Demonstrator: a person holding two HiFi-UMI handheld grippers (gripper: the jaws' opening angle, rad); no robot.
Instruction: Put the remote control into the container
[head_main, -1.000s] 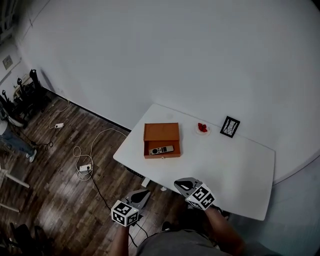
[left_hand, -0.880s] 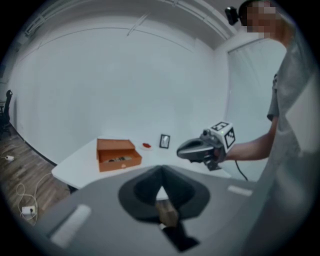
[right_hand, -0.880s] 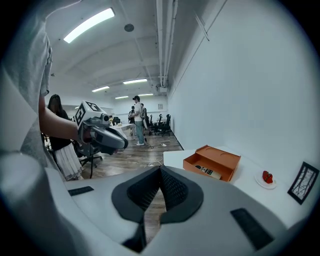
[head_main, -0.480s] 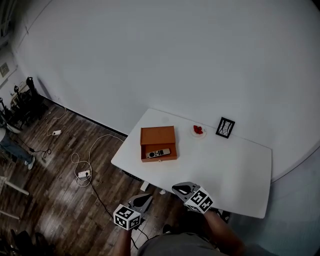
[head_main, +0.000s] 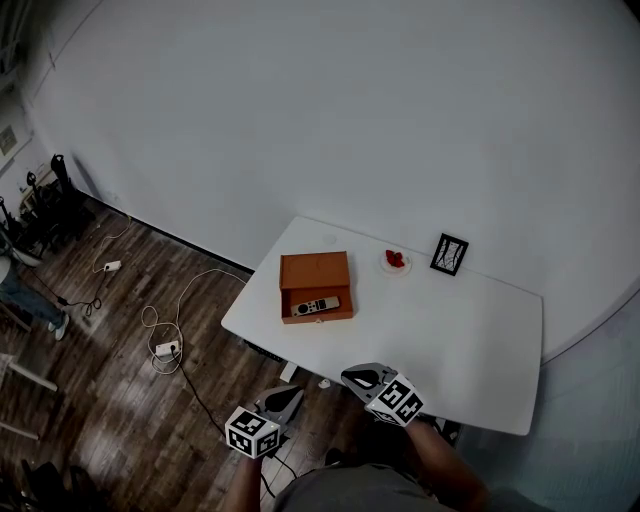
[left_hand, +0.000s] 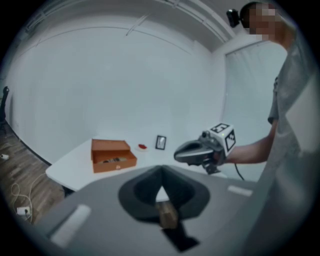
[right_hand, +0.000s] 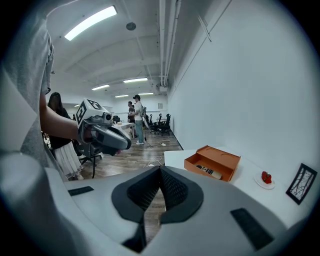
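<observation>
Remote control (head_main: 316, 306): lying inside the orange container (head_main: 316, 272), along its front wall.
Container: open, on the white desk (head_main: 450, 335).
Left gripper (left_hand: 161, 174): jaws together, empty, well back from the container.
Right gripper (right_hand: 160, 172): jaws together, empty, equally far from the container.

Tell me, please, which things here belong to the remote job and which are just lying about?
For the job:
- remote, already lying in the box
- box, open

Just lying about:
- frame
- plate with a red thing
- power strip
</observation>
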